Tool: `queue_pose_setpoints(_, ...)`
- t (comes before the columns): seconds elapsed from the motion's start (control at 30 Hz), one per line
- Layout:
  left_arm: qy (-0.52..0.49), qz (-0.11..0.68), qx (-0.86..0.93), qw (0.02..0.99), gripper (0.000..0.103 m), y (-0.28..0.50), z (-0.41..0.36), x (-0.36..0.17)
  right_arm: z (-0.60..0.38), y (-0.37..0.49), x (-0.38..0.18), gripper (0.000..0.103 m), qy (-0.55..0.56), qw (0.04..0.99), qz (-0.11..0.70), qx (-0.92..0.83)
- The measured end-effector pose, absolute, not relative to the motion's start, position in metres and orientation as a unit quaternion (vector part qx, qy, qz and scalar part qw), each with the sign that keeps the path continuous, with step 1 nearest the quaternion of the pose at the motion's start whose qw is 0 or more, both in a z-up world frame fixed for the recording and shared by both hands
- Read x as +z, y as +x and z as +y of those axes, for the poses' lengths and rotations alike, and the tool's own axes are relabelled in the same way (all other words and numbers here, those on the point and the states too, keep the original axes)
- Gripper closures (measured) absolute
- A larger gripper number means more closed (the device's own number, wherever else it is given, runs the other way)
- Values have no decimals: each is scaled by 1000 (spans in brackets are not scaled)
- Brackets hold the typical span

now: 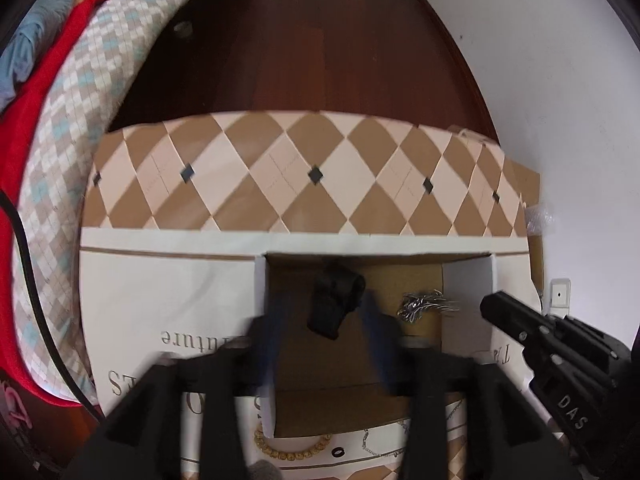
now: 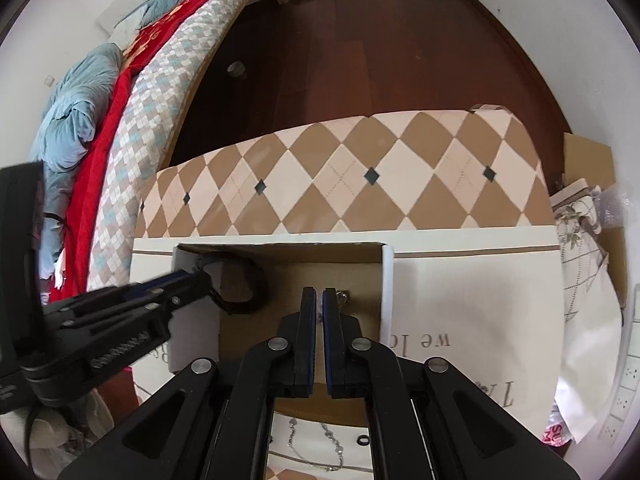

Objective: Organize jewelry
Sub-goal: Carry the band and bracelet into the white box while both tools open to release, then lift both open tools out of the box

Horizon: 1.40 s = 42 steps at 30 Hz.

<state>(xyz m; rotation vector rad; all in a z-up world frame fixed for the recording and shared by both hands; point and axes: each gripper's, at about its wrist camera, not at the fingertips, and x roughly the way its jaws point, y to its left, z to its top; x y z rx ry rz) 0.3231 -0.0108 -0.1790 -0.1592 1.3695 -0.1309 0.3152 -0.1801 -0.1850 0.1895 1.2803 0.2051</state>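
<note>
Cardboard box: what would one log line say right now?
left hand-held gripper: open over black band | right hand-held gripper: shut | silver ornament: in box

even daylight, fisheye warp, motion blur

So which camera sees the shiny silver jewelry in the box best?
The left wrist view: the silver piece lies uncovered on the cardboard box floor. The right wrist view shows only a sliver behind the shut right gripper.

Diamond-patterned table [image 1: 320, 152] under white sheet [image 1: 168, 300], open cardboard box [image 1: 400, 276] atop.
</note>
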Motion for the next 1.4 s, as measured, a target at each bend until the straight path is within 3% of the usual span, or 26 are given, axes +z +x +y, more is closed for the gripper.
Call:
queue_pose_setpoints(0.03, -76, 624, -58, 776, 28, 321, -9, -173, -181, 314, -183, 96, 84, 794, 595, 90)
queue_pose_setpoints(0.1, -79, 618, -55, 780, 28, 320, -5, -165, -183, 311, -179, 73, 83, 795, 594, 86)
queue_pose_setpoints(0.13, -77, 617, -52, 781, 25, 322, -5, -164, -184, 308, -176, 48, 79, 798, 592, 80)
queue_pose_setpoints(0.17, -73, 615, -48, 784, 19, 321, -3, -160, -184, 305, -172, 31, 71, 803, 587, 74)
queue_pose_setpoints(0.2, -64, 610, -43, 788, 7, 318, -1, -156, -185, 302, -168, 28, 62, 808, 582, 69)
queue_pose_setpoints(0.23, -56, 606, -38, 793, 2, 315, 0, -154, -184, 298, -165, 28, 47, 814, 576, 58)
queue_pose_setpoints(0.3, -37, 593, -20, 804, 2, 305, 5, -149, -183, 289, -162, 21, 10, 822, 569, 35)
queue_pose_setpoints(0.33, -26, 587, -9, 809, 2, 300, 8, -147, -181, 284, -163, 6, -3, 823, 567, 25)
queue_pose_setpoints(0.37, -21, 583, -3, 812, 2, 296, 8, -147, -180, 278, -164, 0, -14, 825, 564, 20)
queue_pose_setpoints(0.83, 18, 544, 56, 837, 1, 232, 28, -150, -166, 227, -186, 0, -21, 833, 552, 0)
queue_pose_setpoints(1.4, 13, 478, 47, 877, 1, 147, 38, -90, -149, 145, -114, 0, -36, 881, 472, -13)
